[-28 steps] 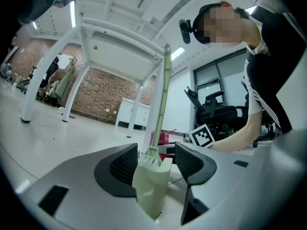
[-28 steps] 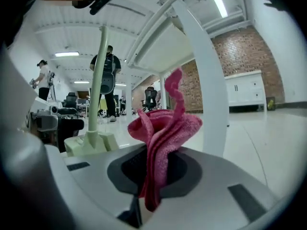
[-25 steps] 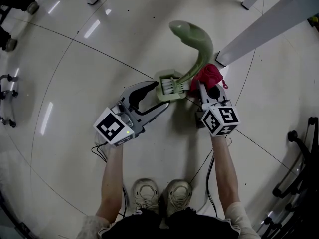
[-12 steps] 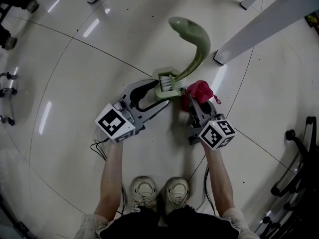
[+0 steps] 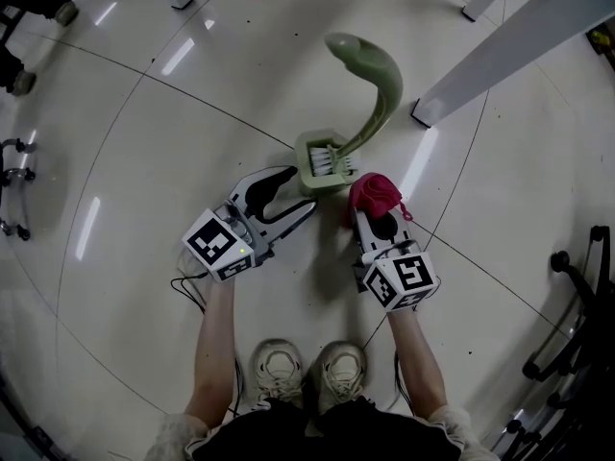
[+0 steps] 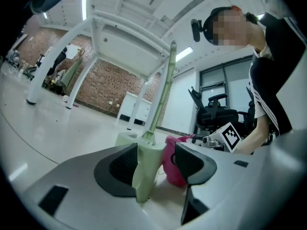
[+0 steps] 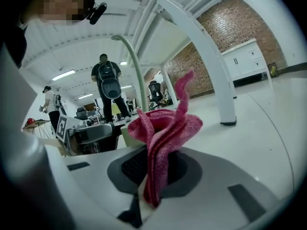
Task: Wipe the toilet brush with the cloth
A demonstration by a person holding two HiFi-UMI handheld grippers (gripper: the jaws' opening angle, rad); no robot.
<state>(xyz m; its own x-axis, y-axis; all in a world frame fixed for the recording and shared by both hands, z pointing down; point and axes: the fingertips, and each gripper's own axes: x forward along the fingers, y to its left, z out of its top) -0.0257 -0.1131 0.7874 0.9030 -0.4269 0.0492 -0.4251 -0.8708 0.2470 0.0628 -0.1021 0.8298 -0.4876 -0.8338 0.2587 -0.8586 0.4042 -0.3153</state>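
I record the toilet brush (image 5: 325, 164) standing at 12 o'clock, its green base between my left gripper's (image 5: 300, 188) parted jaws, and my right gripper (image 5: 377, 217) clamped on the pink cloth (image 5: 375, 190) at the brush's 4 o'clock.

No word, brand, number or sign can be read in any view. The only printed marks are black-and-white square patterns on the left cube (image 5: 219, 245), carried by the left tool (image 5: 301, 190), and on the right cube (image 5: 402, 280), carried by the right tool (image 5: 377, 211). These patterns are blocks only and spell no letters or digits.
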